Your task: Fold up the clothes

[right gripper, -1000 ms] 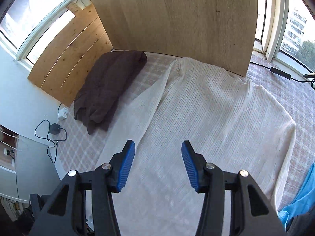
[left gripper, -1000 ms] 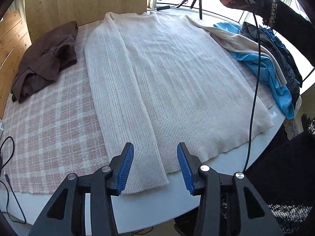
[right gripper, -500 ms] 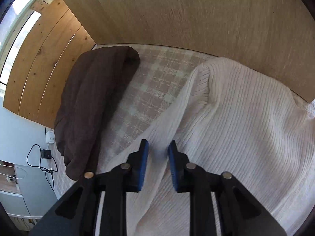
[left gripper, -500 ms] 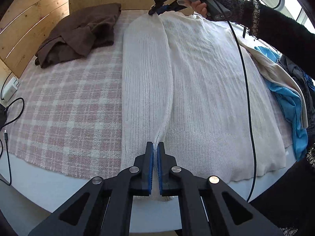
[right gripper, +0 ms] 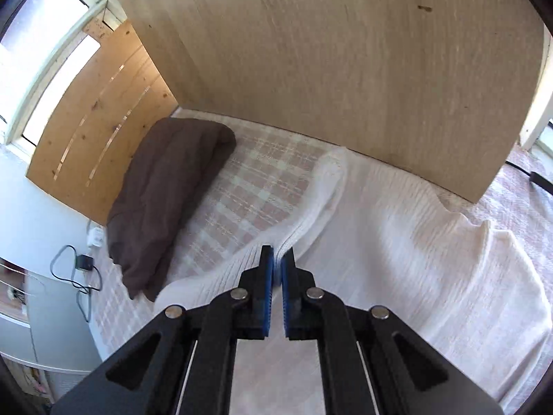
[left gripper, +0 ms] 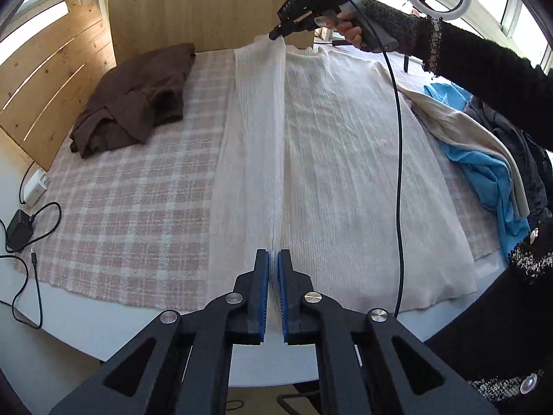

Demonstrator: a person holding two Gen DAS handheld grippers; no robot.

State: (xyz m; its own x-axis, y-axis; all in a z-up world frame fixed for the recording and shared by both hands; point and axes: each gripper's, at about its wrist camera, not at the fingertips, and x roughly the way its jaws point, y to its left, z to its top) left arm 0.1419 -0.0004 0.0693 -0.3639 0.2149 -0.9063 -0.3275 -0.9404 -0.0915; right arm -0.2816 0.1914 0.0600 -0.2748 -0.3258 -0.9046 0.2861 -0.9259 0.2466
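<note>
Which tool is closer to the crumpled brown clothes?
Right. The right tool pinches the white ribbed knit sweater near its shoulder, beside the crumpled brown clothes; the left tool grips the hem, farther away.

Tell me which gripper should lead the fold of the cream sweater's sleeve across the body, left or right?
Neither alone, probably. The left gripper pinches the sleeve's cuff end of the cream sweater; the right gripper pinches the shoulder end. The raised sleeve is stretched between them, so both should likely sweep together. Right sits nearer the collar pivot.

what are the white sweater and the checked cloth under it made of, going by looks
White sweater: soft rib knit, probably wool or acrylic; fine lengthwise ribs, matte, and it drapes limply between both grips. Checked cloth: coarse woven tweed-like fabric, pink and white, with a nubby surface. Exact fibres can't be told.
</note>
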